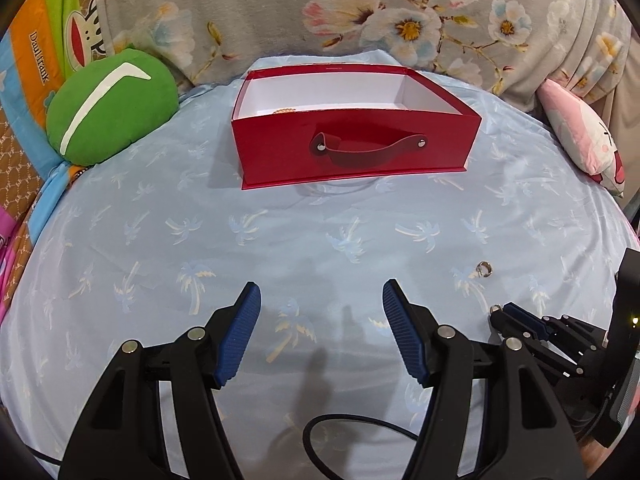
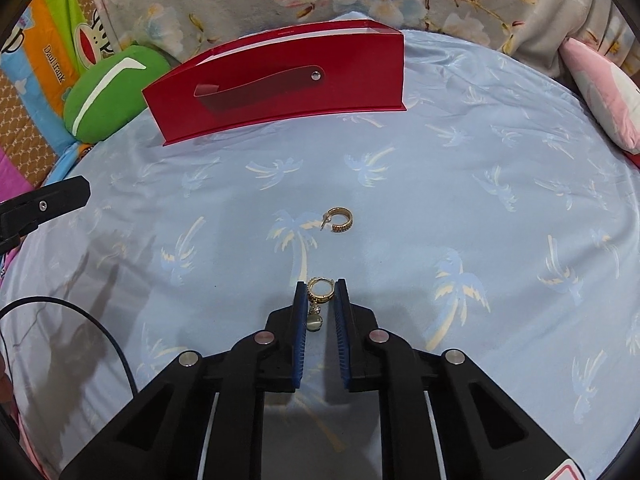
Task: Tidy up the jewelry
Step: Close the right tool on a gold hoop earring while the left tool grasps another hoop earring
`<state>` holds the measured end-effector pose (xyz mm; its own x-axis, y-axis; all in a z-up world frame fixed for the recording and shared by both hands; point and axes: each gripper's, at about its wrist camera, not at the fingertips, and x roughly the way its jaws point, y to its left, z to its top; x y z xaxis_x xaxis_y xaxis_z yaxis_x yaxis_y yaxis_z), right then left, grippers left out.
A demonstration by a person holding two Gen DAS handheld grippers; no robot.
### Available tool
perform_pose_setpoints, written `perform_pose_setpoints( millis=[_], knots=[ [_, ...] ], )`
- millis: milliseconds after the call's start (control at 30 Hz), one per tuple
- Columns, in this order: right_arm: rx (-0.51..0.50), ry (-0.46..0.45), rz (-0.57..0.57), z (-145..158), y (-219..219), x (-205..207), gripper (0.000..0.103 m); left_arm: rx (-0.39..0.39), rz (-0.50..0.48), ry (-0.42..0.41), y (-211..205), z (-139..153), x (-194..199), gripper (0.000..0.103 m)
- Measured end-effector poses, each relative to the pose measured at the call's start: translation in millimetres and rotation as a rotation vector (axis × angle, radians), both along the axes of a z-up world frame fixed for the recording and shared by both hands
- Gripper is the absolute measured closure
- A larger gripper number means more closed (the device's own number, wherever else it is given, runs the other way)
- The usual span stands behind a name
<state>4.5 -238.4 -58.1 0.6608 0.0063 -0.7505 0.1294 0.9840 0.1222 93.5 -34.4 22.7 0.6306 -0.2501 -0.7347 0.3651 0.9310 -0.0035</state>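
Note:
A red open box (image 1: 352,148) with a strap handle stands at the far side of the light blue bedsheet; it also shows in the right wrist view (image 2: 276,84). A small item lies inside it (image 1: 285,111). My right gripper (image 2: 321,290) is shut on a gold hoop earring with a dangling charm (image 2: 319,291), held just above the sheet. A second gold hoop earring (image 2: 339,219) lies on the sheet ahead of it, also seen in the left wrist view (image 1: 484,269). My left gripper (image 1: 322,300) is open and empty over the sheet, with the right gripper (image 1: 498,311) beside it.
A green plush cushion (image 1: 112,104) sits left of the box. A pink pillow (image 1: 584,128) lies at the right. A floral blanket (image 1: 320,8) rises behind the box. A black cable (image 1: 360,436) runs under my left gripper.

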Motion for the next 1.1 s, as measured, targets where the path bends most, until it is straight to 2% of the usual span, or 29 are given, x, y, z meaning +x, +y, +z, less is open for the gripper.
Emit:
perform_pose_setpoints(
  millis=[100,267,367,400,467,567,633,800,867,933,1000,1100],
  knots=[
    [0.009,-0.010,-0.013,2,-3,-4,0.098,0.006,-0.007,0.003,-6,1,3,0.042],
    [0.001,-0.033,-0.046,7,-14,-25,0.098,-0.009,-0.050,0.022,-23,8,11,0.042],
    [-0.008,-0.043,-0.071,12,-25,-39,0.098,-0.021,-0.087,0.034,-43,10,13,0.042],
    [-0.011,-0.047,-0.081,14,-29,-43,0.103,-0.027,-0.102,0.041,-51,10,14,0.042],
    [-0.021,-0.058,-0.108,18,-39,-52,0.103,-0.026,-0.137,0.059,-68,7,15,0.042],
    [-0.042,-0.065,-0.148,23,-56,-61,0.103,0.012,-0.176,0.067,-94,-1,14,0.042],
    [-0.040,-0.065,-0.168,23,-68,-67,0.103,0.029,-0.167,0.045,-100,2,14,0.042],
    [0.010,-0.052,-0.153,20,-81,-73,0.103,-0.033,-0.095,0.014,-72,34,34,0.042],
    [0.052,-0.059,-0.138,19,-79,-70,0.100,-0.035,-0.051,-0.012,-62,46,43,0.039],
    [0.069,-0.058,-0.119,18,-71,-64,0.087,-0.040,-0.024,-0.011,-59,48,52,0.034],
    [0.083,-0.061,-0.096,17,-61,-56,0.079,-0.041,-0.046,0.031,-65,41,57,0.034],
    [0.057,-0.029,-0.077,10,-45,-43,0.078,-0.001,-0.107,0.079,-91,20,54,0.034]
  ],
)
